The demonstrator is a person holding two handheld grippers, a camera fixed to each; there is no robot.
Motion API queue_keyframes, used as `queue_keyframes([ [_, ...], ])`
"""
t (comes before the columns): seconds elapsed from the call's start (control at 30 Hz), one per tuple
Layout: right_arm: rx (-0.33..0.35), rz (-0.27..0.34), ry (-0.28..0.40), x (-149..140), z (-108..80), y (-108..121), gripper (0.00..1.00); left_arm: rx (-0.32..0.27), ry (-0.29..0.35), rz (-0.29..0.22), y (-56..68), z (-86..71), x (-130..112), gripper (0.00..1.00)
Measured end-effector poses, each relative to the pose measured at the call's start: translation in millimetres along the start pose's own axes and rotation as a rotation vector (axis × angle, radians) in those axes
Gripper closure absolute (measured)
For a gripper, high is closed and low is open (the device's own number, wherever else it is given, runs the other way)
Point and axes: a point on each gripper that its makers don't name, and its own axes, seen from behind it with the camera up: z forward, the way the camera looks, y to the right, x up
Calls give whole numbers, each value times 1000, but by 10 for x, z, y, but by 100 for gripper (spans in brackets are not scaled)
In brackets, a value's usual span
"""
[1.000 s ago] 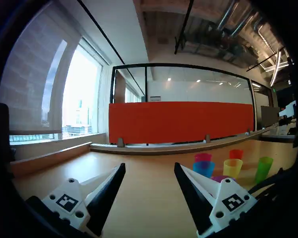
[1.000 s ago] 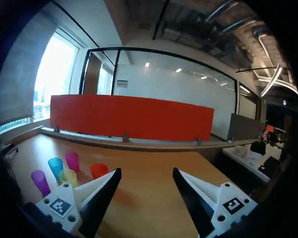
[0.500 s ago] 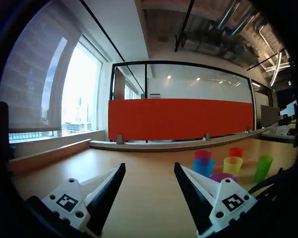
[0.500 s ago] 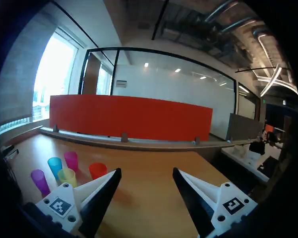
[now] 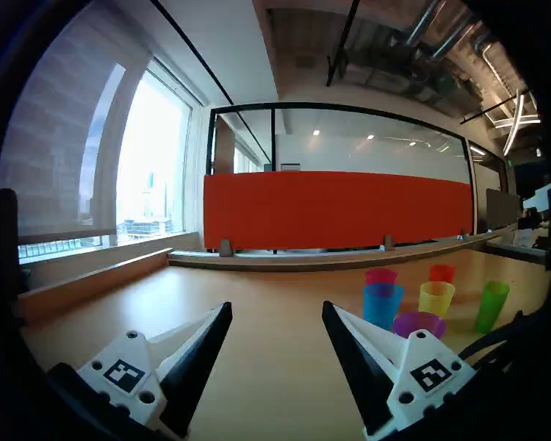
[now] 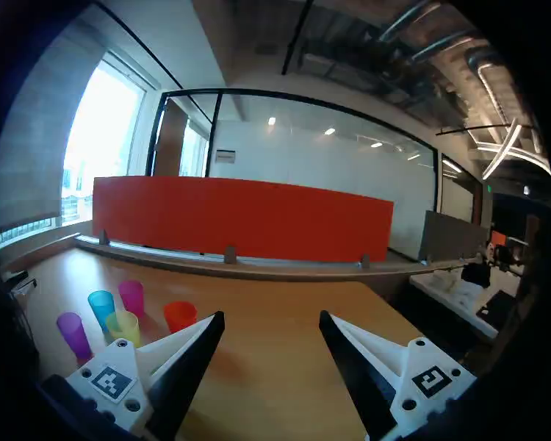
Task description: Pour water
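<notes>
Six translucent plastic cups stand upright in a loose cluster on the wooden counter (image 5: 275, 290), ahead and to the right in the left gripper view. A pink cup (image 5: 380, 276) and a red cup (image 5: 442, 273) are at the back, with a blue cup (image 5: 383, 305) and a yellow cup (image 5: 436, 298) in front of them. A green cup (image 5: 491, 305) is off to the right and a purple cup (image 5: 418, 323) is nearest. Whether any of them holds water cannot be told — the walls are tinted and the camera sits almost level with the rims.

The purple cup's lower part is hidden behind a finger of the left hand-held gripper (image 5: 275, 310). Its jaws stand wide apart with nothing between them, pointing over the counter just left of the cluster.

In the right gripper view the right hand-held gripper (image 6: 271, 317) is likewise spread open and empty, with the cups to its left. Its left finger cuts off the bases of the yellow cup (image 6: 125, 325) and the red cup (image 6: 179, 314).

A long red divider (image 5: 338, 209) runs along the counter's far edge — the room's far right side is too dark to make out.
</notes>
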Motion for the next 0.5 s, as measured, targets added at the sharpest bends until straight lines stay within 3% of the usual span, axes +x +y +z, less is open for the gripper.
queue_keyframes([
  [0.2, 10, 19, -4, -39, -21, -4, 0, -28, 0, 1, 72, 33, -2, 10],
  [0.5, 17, 14, -5, -10, 1, -3, 0, -25, 1, 0, 65, 32, 1, 9],
])
